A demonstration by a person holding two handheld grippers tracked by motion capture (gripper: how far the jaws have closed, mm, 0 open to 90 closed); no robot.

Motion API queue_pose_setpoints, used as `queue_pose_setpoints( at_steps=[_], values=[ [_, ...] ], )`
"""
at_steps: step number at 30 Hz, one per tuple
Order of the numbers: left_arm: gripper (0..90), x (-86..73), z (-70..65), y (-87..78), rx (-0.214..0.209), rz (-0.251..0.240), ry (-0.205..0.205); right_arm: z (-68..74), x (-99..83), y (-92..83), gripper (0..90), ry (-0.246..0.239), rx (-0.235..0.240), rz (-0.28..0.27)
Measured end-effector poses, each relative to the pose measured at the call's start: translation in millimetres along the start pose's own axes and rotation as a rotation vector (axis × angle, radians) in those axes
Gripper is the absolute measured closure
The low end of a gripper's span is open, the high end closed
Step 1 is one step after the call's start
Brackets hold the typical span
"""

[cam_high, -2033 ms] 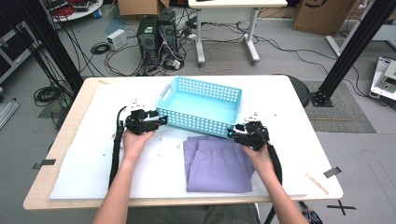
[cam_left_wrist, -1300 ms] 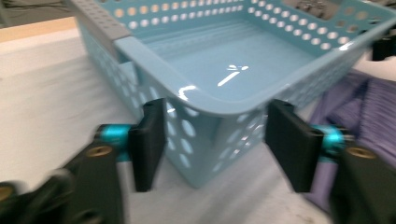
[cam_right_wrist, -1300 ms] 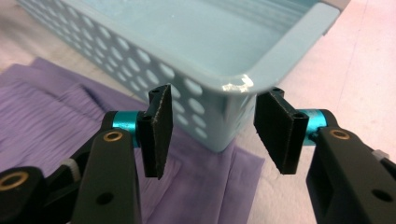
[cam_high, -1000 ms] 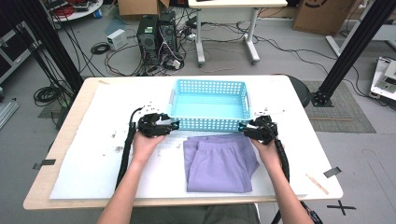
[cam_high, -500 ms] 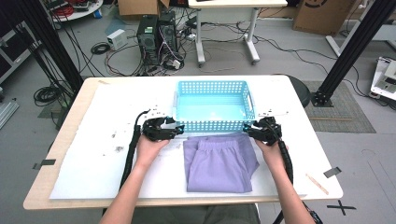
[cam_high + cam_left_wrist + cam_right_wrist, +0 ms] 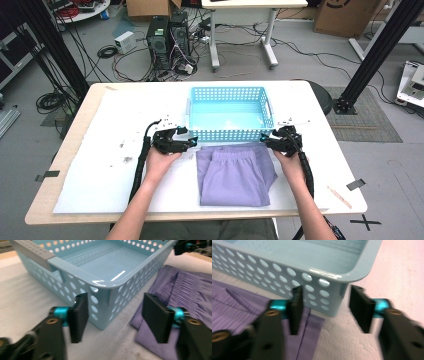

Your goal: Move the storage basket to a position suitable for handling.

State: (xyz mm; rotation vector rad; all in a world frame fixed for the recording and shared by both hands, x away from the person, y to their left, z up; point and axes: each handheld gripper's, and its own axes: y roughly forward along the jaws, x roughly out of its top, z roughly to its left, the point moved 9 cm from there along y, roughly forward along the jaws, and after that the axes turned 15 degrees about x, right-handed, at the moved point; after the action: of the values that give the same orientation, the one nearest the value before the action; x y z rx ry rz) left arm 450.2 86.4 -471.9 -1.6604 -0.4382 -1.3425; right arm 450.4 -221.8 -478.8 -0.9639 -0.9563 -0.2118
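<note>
Your high view looked forward and down on the basket (image 6: 231,113) from above your side. Your left gripper view sat close at the basket's (image 6: 105,285) near left corner, your right gripper view close at its (image 6: 337,275) near right corner; all three shared its near wall.

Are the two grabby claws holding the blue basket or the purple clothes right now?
Neither. The left gripper and right gripper both stand open at the near corners of the blue basket, beside the purple clothes, gripping nothing.

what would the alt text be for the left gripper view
Two open black jaws of the left gripper frame the near corner of an empty light blue perforated basket on a white table, with folded purple cloth lying at right.
</note>
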Motion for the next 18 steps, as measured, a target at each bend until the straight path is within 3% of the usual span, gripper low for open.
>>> queue_pose_setpoints(
  at_steps=[2,9,14,18],
  values=[
    [26.7,-1.2,2.4,-11.1,0.034,-0.03,-0.003,-1.0,2.1,-3.9,38.4,0.018,0.003,-0.027],
    [25.2,0.4,9.9,-34.5,0.072,-0.076,-0.043,-0.2,0.5,-11.1,33.5,0.025,0.01,-0.045],
    [25.2,2.7,9.6,-56.5,0.067,-0.121,-0.072,13.5,-1.0,-30.5,32.2,0.013,0.01,-0.085],
    [25.2,-0.7,10.0,-62.2,0.077,-0.14,-0.063,26.8,1.2,-46.2,29.8,0.026,0.031,-0.133]
  ],
)
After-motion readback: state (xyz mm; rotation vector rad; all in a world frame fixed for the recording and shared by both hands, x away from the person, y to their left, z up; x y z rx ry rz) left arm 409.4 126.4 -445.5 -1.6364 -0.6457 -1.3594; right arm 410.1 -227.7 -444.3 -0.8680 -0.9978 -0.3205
